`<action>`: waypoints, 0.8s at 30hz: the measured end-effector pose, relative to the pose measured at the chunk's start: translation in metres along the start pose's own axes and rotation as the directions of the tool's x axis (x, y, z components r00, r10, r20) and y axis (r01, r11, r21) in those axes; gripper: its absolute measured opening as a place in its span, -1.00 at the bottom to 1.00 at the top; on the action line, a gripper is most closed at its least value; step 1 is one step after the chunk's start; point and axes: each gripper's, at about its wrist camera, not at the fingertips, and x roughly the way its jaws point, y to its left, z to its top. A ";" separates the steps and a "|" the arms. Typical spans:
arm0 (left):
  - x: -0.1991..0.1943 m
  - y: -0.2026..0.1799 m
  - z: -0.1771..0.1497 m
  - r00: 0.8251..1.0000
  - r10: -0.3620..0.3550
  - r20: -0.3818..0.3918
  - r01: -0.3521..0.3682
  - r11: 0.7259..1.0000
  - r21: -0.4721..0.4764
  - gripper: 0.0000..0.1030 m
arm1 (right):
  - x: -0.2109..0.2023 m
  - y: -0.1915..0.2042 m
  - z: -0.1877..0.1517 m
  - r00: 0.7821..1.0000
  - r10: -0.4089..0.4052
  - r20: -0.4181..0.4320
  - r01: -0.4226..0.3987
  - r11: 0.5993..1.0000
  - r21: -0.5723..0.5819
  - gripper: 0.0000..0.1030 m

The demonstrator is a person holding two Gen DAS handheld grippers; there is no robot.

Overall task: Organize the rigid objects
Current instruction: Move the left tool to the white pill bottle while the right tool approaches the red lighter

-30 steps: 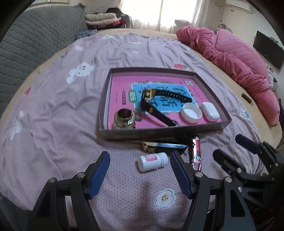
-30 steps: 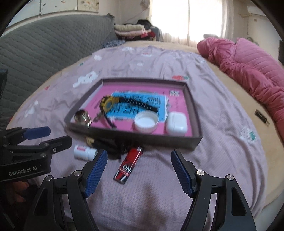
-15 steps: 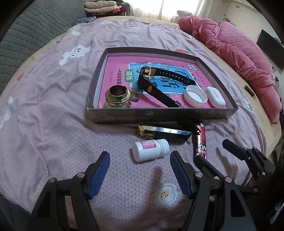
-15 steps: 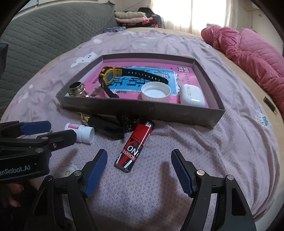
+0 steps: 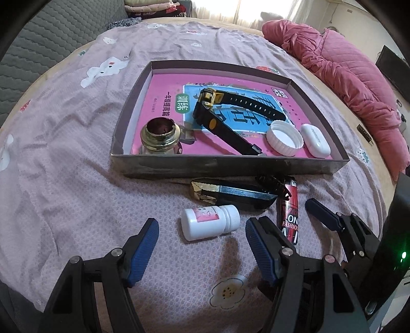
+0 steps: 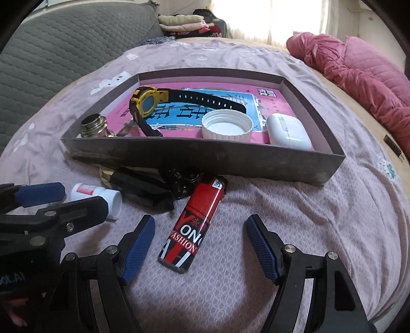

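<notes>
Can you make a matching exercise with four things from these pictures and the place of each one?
Things:
1. watch
2. lighter
3. white bottle
4. earbud case

Places:
A. in front of the left tool
B. right end of the tray
C. in front of the right tool
D. tray, middle left

Pairs: 1-D, 2-C, 3-A, 4-B

Backlit window glare, soft shadows, fisheye edges

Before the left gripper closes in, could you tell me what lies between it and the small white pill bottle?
Only bare lilac bedsheet separates the open left gripper from the white pill bottle, per the left wrist view.
</notes>
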 end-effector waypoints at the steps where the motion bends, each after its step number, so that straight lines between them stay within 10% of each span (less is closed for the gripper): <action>1: 0.002 -0.001 0.001 1.000 0.007 -0.002 -0.007 1.000 -0.002 0.35 | 0.000 0.000 0.000 1.000 -0.003 0.004 0.003 1.000 -0.006 0.46; 24: 0.018 0.009 -0.002 1.000 0.014 0.011 -0.014 0.999 -0.049 0.35 | -0.001 -0.035 -0.002 0.999 -0.052 -0.001 0.052 0.997 0.062 0.46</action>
